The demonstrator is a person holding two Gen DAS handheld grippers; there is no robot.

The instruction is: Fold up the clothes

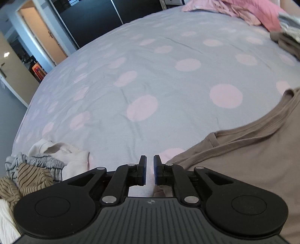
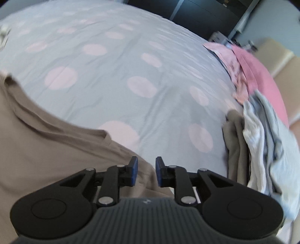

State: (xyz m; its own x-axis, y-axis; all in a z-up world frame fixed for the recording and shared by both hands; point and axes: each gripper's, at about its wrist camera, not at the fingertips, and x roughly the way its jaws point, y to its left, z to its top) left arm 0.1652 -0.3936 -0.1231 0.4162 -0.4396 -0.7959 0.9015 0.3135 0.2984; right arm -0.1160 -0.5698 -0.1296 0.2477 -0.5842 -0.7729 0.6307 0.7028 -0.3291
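Both grippers empty: left (image 1: 149, 169) jaws slightly apart, right (image 2: 146, 171) wider. Tan shirt (image 1: 243, 159) lies flat on bed (image 1: 150, 75) btwn them. Looks just laid out; next, regrip edges for first fold.

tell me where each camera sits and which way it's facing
Left wrist: sits on the left gripper, angled down over the polka-dot bedspread; a crumpled clothes heap lies left, the tan shirt right; only its jaws show, slightly apart with nothing between.
Right wrist: sits on the right gripper, angled down over the shirt's edge; a clothes stack lies right; jaws apart, gripping nothing.
Shared: bedspread, tan shirt, pink garments.
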